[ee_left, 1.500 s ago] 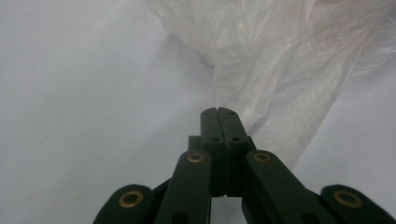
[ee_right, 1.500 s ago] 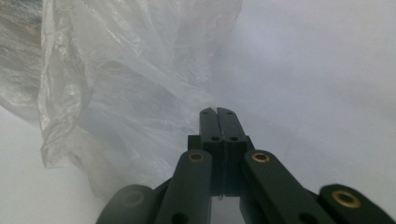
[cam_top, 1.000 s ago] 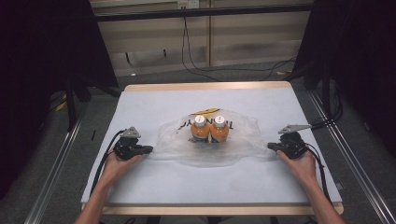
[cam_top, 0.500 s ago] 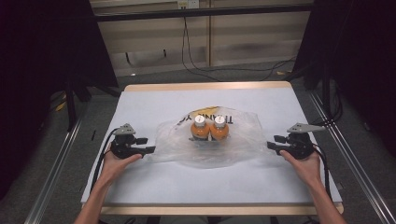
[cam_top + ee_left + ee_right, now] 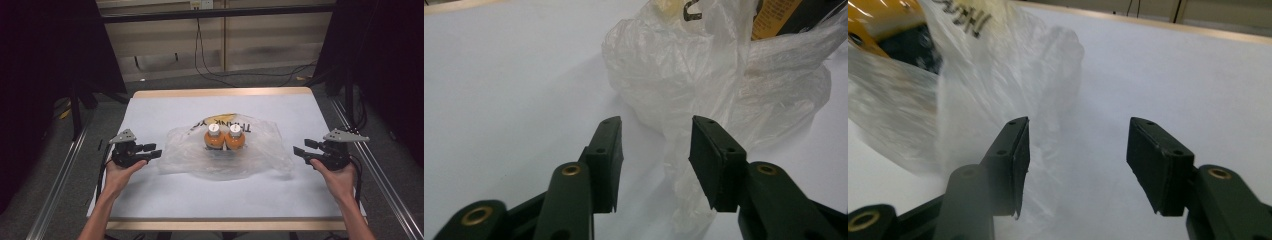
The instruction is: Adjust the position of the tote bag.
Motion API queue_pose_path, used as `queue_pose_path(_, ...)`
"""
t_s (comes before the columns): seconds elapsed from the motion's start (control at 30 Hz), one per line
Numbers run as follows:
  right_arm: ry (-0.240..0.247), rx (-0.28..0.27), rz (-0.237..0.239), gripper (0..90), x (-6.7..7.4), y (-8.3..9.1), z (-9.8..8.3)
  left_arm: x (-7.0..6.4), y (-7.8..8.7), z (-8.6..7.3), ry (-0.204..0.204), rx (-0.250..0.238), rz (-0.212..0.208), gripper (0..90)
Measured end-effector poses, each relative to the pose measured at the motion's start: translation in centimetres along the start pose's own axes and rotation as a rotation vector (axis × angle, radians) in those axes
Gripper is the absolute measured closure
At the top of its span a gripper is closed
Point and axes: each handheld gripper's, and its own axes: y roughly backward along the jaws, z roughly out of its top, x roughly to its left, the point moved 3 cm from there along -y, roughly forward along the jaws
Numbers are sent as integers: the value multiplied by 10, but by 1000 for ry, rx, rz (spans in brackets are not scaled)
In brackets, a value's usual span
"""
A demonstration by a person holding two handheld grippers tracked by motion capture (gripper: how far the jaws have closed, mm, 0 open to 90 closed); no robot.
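A clear plastic bag (image 5: 225,159) with dark print lies in the middle of the white table. Two orange bottles (image 5: 213,138) (image 5: 235,138) with white caps stand side by side inside it. My left gripper (image 5: 154,151) hovers just off the bag's left edge. Its jaws stand apart after opening and partly closing again, and loose film (image 5: 704,75) hangs near them unpinched. Right of the bag, my right gripper (image 5: 300,146) has just been opening. Nothing is between its pads, and the bag (image 5: 998,75) lies beside its left jaw.
The white cover (image 5: 175,200) spans the wooden-edged table. Metal rails (image 5: 65,170) run along both sides. Cables lie on the floor beyond the far edge (image 5: 220,75), and dark curtains stand at left and right.
Both grippers have let go of the bag's edges and opened. The right one drew back to the right and up, the left one rose slightly. The stretched bag has slackened and puffed up.
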Motion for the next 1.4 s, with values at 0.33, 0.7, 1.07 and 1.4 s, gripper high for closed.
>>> queue_pose_path(0.33, 71, -4, 99, 546, 30, -7, 17, -26, 0, 22, -71, -50, -57, 721)
queue_pose_path(0.7, 158, 8, 237, 866, 66, -31, 40, -57, -30, 46, -152, -37, -143, 829)
queue_pose_path(1.07, 243, 129, 290, 900, 86, -78, 64, -69, -71, 73, -150, -26, -199, 849)
queue_pose_path(1.4, 228, 199, 330, 900, 94, -103, 47, -70, -93, 64, -179, 61, -161, 850)
